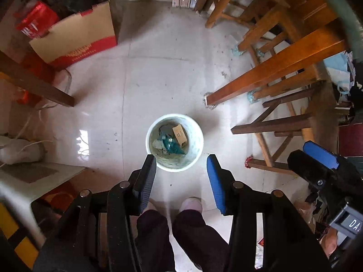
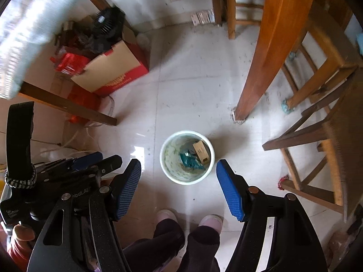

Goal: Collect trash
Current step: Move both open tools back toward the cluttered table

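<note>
A small white bin [image 1: 195,136] [image 2: 168,158] stands on the pale tiled floor, far below both grippers. Inside it lie a crumpled teal wrapper [image 1: 171,146] [image 2: 189,161] and a brown cardboard piece [image 1: 179,134] [image 2: 200,150]. My left gripper [image 1: 181,158] hangs high over the bin's near rim, open, with nothing between its blue pads. My right gripper [image 2: 178,162] also stands open and empty above the bin. Each gripper shows at the edge of the other's view: the right gripper [image 1: 317,158] and the left gripper [image 2: 74,165].
A person's feet [image 1: 190,204] stand just before the bin. An orange wooden table leg [image 1: 272,68] and stools [image 1: 272,127] crowd the right. A red and tan cardboard box [image 1: 81,38] and a dark wooden leg [image 1: 34,81] stand left. Small packets [image 1: 183,1] lie by the far wall.
</note>
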{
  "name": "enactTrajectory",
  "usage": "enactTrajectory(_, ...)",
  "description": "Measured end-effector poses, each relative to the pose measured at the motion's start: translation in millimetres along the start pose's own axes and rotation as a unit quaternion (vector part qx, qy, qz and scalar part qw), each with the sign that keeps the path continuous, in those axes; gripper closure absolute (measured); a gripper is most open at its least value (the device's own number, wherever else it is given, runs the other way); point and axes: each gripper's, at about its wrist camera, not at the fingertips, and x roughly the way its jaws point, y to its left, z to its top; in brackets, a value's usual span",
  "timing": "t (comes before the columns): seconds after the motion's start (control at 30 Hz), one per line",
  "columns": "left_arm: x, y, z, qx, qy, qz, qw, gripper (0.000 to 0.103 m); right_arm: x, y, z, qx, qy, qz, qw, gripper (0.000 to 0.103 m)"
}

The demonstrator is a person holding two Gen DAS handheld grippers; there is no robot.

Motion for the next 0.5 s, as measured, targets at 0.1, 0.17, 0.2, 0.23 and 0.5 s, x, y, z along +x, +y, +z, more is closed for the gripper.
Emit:
enactTrajectory(0.1, -53.3, -5.9, -1.3, -0.003, -0.022, 0.003, 0.9997, 0.058, -41.0, 13.1, 2.4, -0.008, -0.016, 0.0, 1.0, 0.038)
enactTrajectory(0.17, -87.9, -8.8, -2.2, -0.002, -0.035, 0.001, 0.9994, 0.057, -67.3, 22.5, 4.1, -0.014, -0.027, -0.001, 1.0, 0.038)
enactTrajectory(0.2, -101.4, -11.1, -2.7, -0.001, -0.041, 0.001, 0.9991, 0.058, -80.5, 27.4, 4.9, -0.016, -0.032, -0.002, 0.999, 0.038)
enactTrajectory(0.23, -115.4, -12.5, -2.9, 0.001, -0.048, 0.001, 0.9989, 0.058, -98.0, 34.0, 5.9, -0.02, -0.038, -0.003, 0.999, 0.038)
enactTrajectory(0.5, -251.2, -30.7, -8.7, 0.014, -0.117, -0.009, 0.993, 0.058, -204.5, 79.8, 10.0, -0.037, -0.093, -0.006, 0.995, 0.038)
